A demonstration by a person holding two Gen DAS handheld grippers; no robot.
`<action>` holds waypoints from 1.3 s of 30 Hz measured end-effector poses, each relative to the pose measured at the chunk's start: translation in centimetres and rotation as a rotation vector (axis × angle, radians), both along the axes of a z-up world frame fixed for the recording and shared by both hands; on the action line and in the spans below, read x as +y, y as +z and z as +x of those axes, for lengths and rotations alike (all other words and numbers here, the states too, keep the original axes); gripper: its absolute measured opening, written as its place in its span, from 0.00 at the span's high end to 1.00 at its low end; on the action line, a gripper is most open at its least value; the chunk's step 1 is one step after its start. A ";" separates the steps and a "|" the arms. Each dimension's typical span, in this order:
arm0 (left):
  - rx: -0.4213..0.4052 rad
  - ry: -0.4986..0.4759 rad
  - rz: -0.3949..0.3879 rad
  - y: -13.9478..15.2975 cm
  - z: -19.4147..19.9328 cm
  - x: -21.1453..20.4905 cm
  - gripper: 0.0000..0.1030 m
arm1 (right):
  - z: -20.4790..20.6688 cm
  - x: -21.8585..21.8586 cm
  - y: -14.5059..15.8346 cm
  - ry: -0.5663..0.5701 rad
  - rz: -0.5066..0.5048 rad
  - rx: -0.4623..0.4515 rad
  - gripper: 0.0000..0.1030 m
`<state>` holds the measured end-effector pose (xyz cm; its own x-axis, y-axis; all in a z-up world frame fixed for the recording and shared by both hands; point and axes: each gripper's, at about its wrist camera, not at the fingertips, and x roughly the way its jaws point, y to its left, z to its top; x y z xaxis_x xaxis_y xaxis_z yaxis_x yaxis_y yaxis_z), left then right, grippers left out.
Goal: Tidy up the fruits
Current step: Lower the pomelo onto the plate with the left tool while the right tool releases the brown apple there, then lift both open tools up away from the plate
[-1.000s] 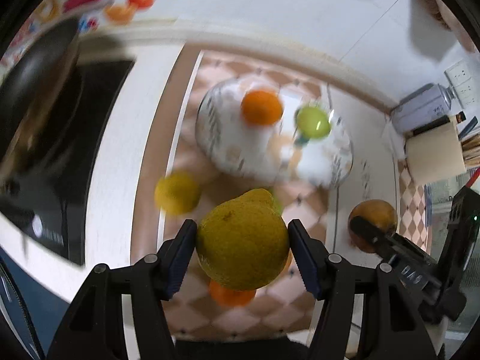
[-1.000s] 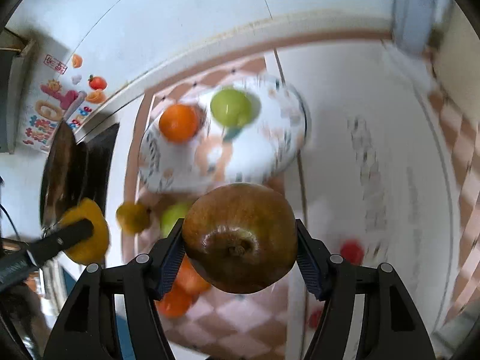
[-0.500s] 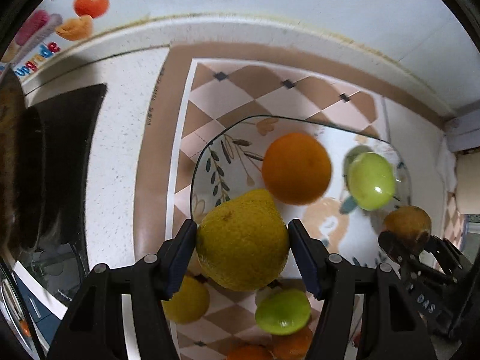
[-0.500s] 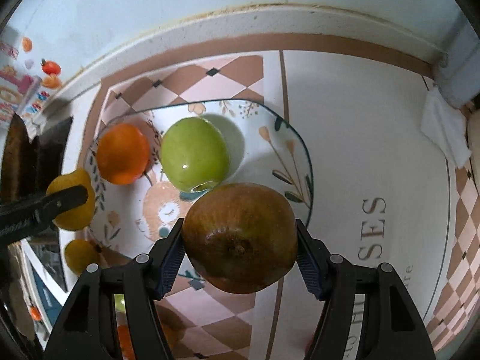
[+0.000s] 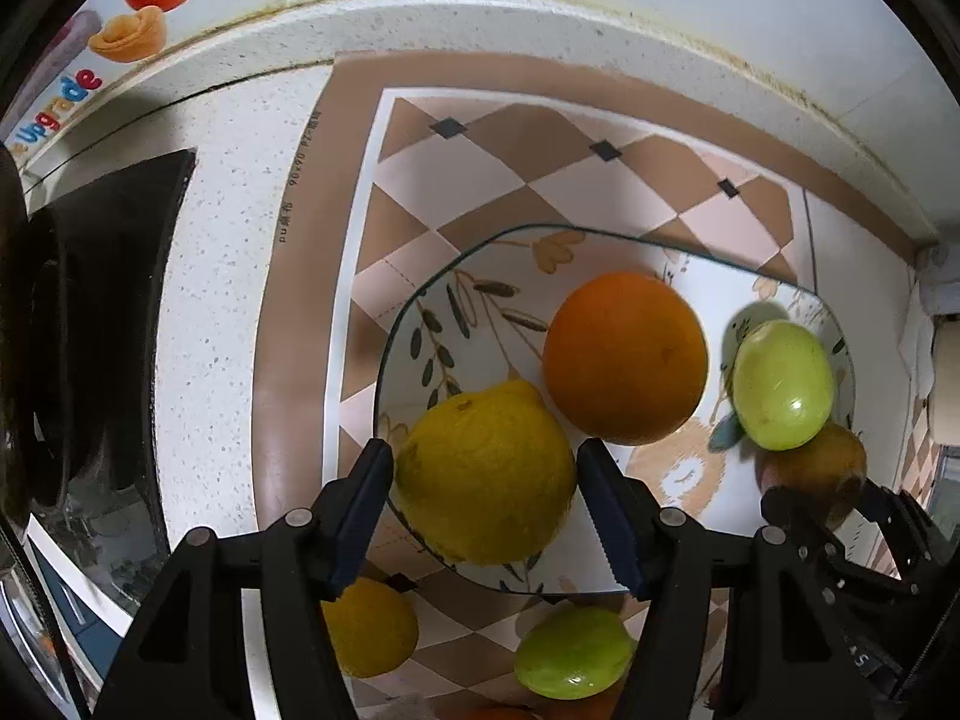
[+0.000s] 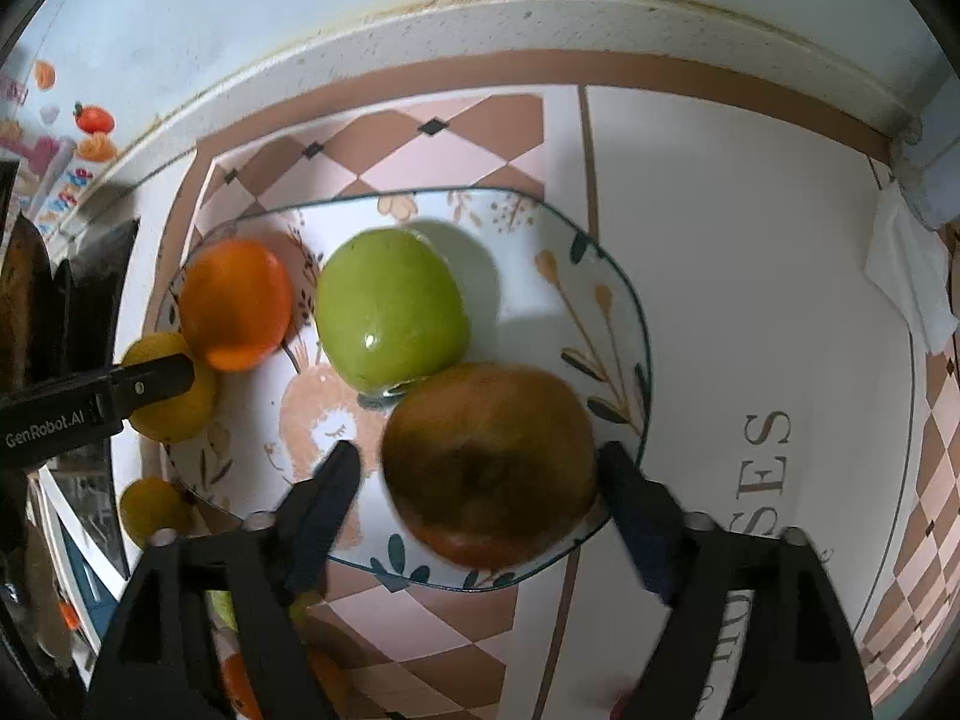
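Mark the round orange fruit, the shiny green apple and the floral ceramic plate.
Round orange fruit [image 5: 624, 357]: left wrist view, centre of its skin.
Shiny green apple [image 6: 390, 318]: right wrist view, middle of its top face.
Floral ceramic plate [image 6: 606, 324]: right wrist view, bare patterned surface near the right rim.

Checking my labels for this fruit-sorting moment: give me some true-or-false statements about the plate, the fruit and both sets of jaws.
1. An orange and a green apple lie on the patterned plate. True.
2. The right gripper clamps the brown fruit. False: its jaws stand apart from it; it rests on the plate.
3. The left gripper holds a yellow citrus. True.
4. Every fruit is on the plate. False: a small yellow fruit and a green fruit lie on the mat beside it.
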<state>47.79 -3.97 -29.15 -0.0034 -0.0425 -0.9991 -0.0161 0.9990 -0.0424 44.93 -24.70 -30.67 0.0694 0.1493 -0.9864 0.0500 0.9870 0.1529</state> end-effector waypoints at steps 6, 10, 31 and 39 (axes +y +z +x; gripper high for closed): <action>-0.032 -0.011 0.026 0.9 -0.2 0.4 0.18 | -0.3 -1.0 1.8 -0.041 -0.053 -0.029 0.10; -0.064 -0.007 0.037 2.0 -1.2 0.8 0.18 | -1.3 -1.1 3.4 -0.042 -0.092 -0.058 0.10; -0.369 -0.028 0.063 12.3 -13.1 1.2 0.18 | -11.4 1.8 13.1 -0.047 -0.157 -0.243 0.10; -0.470 -0.041 0.034 17.0 -17.3 1.7 0.18 | -15.7 3.0 18.8 -0.048 -0.137 -0.326 0.10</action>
<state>30.50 -2.27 -12.18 0.4487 -0.0191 -0.8935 0.0361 0.9993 -0.0032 29.18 -21.72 -11.92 0.3872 0.0060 -0.9220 0.0668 0.9972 0.0346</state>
